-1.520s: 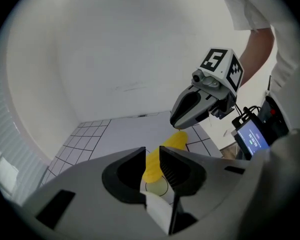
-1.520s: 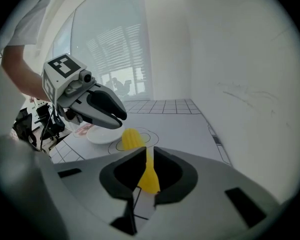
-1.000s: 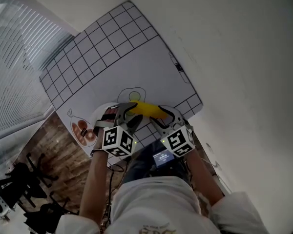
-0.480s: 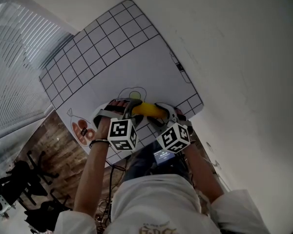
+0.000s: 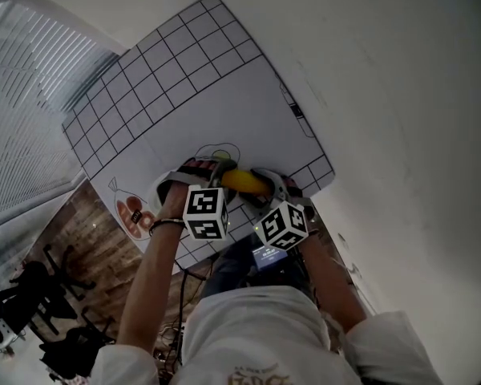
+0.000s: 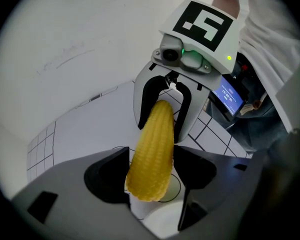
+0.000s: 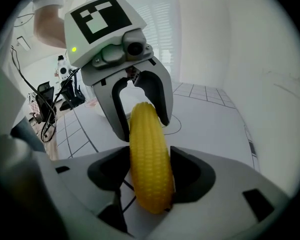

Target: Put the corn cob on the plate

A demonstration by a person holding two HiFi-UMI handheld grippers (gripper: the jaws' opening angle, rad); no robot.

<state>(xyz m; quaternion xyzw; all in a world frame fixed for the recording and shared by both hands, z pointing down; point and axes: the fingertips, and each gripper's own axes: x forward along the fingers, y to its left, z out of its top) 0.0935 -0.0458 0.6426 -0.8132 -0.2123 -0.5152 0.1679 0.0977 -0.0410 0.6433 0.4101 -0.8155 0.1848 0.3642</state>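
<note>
A yellow corn cob [image 5: 242, 181] lies lengthwise between my two grippers, low over the gridded white mat [image 5: 184, 87] near its front edge. My left gripper [image 5: 224, 172] has the thick end [image 6: 149, 176] between its jaws. The jaws are opening and the pads [image 6: 106, 176] stand close beside the cob, not pressing it. My right gripper [image 5: 264, 186] faces it around the other end [image 7: 150, 179]. Its jaws are opening too, with the cob loose between them. A white plate [image 5: 157, 192] shows left of the left hand, partly hidden by it.
A drawn circle with a yellow-green centre [image 5: 218, 154] is printed on the mat just beyond the cob. A printed food picture [image 5: 133, 213] marks the mat's front left corner. Past the mat's front edge are a small lit screen [image 5: 266, 257] and the person's body. Wooden floor lies at the left.
Both hands have dipped toward the mat and rolled, so the marker cubes face differently. The left cube has shifted up and right in the head view. The cob has stayed in nearly the same place.
</note>
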